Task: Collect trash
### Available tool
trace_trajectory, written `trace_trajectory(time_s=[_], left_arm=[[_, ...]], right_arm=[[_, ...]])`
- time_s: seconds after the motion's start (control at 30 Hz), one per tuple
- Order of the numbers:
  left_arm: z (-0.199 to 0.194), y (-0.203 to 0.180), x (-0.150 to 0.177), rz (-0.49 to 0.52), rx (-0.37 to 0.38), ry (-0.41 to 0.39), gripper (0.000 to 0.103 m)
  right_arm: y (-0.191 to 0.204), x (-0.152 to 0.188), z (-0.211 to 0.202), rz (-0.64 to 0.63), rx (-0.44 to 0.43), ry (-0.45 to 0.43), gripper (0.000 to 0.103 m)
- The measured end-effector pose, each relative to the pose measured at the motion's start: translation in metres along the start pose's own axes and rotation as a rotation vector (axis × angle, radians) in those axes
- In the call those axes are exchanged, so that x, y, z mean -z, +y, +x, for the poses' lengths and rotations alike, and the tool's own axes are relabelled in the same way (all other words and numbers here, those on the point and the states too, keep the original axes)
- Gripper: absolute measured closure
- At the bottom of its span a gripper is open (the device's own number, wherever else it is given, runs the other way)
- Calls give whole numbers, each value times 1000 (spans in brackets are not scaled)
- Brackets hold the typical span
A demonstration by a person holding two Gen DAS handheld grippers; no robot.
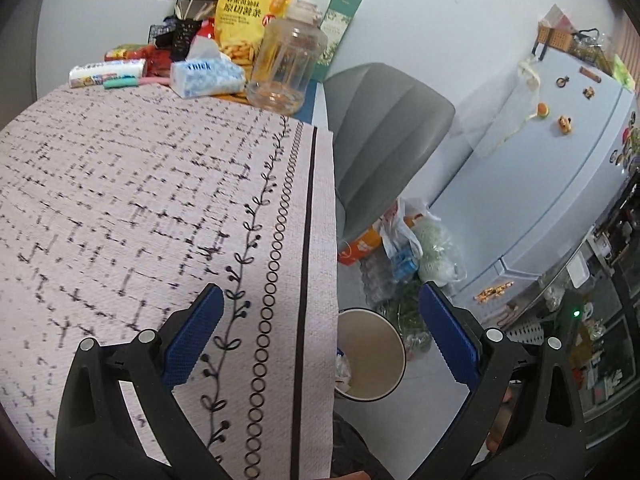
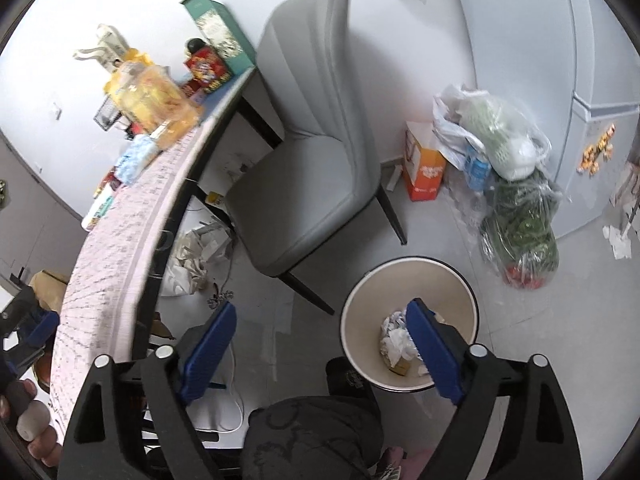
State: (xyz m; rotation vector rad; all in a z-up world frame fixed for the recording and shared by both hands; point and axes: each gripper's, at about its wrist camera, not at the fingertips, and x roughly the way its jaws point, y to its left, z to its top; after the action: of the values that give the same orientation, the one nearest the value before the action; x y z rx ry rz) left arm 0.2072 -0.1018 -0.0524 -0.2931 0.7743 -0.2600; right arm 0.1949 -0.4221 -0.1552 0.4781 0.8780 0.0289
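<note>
A beige round trash bin [image 2: 404, 284] with a black rim stands on the floor beside the table; crumpled white paper and wrappers [image 2: 396, 340] lie inside it. My right gripper [image 2: 320, 340] is open and empty, held above the floor just left of the bin, its right finger over the bin's opening. My left gripper [image 1: 320, 332] is open and empty above the table's right edge; the bin [image 1: 380, 344] shows below it, partly hidden by the tablecloth [image 1: 160, 200]. The left gripper also shows at the left edge of the right wrist view [image 2: 28, 332].
The table's far end holds a tissue pack [image 1: 206, 76], a clear jar [image 1: 286, 60], a yellow snack bag [image 1: 248, 20] and a green box [image 1: 340, 20]. A grey chair [image 2: 312, 140], plastic bags of groceries [image 2: 516, 208], an orange carton [image 2: 424, 168] and a fridge [image 1: 560, 160] stand around the bin.
</note>
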Motion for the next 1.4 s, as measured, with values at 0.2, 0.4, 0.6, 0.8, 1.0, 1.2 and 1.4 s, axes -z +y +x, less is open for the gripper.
trace_trajectory(time_s=[0.2,0.4,0.6,0.8,1.0,1.2,1.4], left_arm=[[-36,7,-4,0,-2,-56,6],[-75,11,-6,4,-16,-115,6],[-109,11,0,17,-42,-154,6],[-143,9,10,36,-79,-208,6],[-172,11,22,48,-111,-247,6],[-187,18,37,41,-137,-257,6],[-202,21,49,39,-171,-273,6]], right_arm=[[44,-5,-38,-83,-16,-48,8],[80,-4,-71,-148,-38,-74,8],[114,6,-102,-243,-74,-93,8],[134,17,-125,-306,-103,-99,8],[147,30,-142,-358,-124,-102,8],[156,44,-156,-382,-160,-113,8],[167,61,-162,-394,-198,-114,8]])
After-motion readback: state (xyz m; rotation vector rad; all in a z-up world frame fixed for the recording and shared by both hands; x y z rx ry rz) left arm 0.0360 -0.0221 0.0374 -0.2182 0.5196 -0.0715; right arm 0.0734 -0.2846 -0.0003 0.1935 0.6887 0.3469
